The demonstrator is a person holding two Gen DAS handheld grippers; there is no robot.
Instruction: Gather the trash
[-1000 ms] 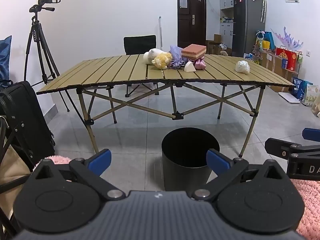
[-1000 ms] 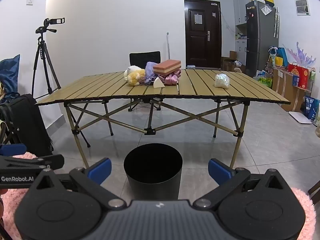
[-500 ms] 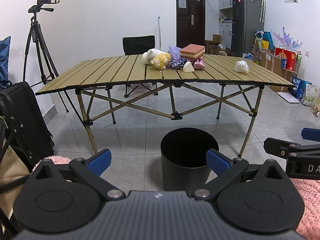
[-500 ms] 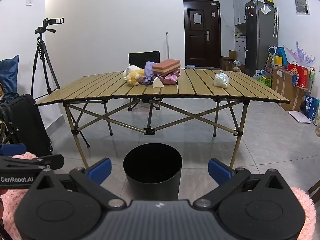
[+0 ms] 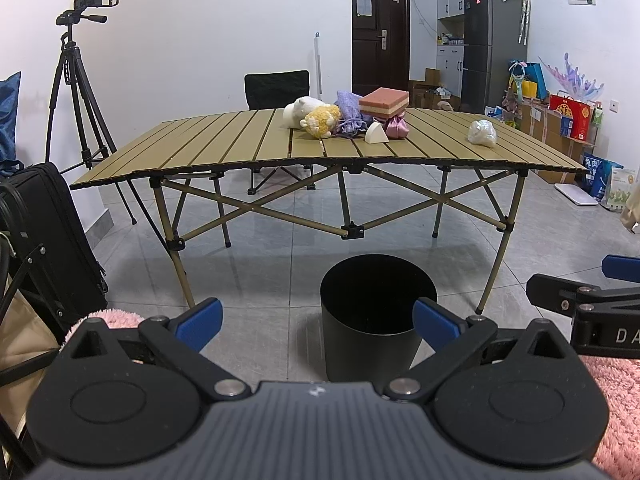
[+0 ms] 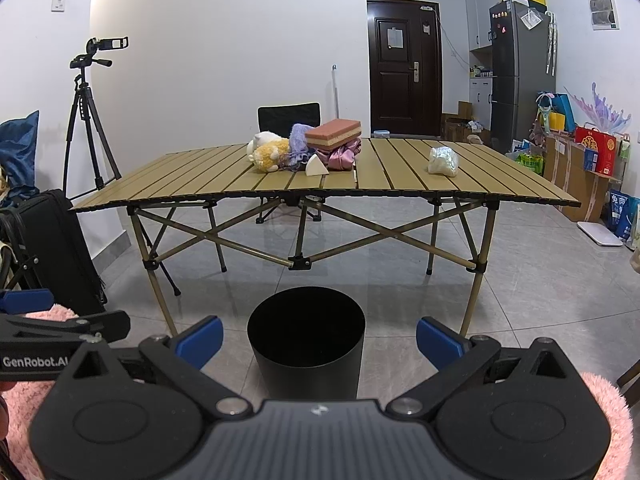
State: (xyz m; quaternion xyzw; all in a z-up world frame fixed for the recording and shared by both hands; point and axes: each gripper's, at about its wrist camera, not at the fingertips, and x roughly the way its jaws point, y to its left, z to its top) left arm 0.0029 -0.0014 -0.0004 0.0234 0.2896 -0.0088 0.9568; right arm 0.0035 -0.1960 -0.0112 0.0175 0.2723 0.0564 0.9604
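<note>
Both sets of fingers spread wide, nothing held: left gripper, right gripper. Largest first: slatted table fills 12 o'clock. Black bin on the floor at 6, between me and the table. Toy and pouch pile near table centre. Trash is the crumpled white wad, 1 o'clock, alone on the slats. I judge it light, soft, crushable; pinch across its middle.

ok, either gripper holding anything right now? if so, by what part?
Nothing held. The left gripper and right gripper are both open and empty, well short of the table. The crumpled white bag sits untouched on it; the black bin stands on the floor.
</note>
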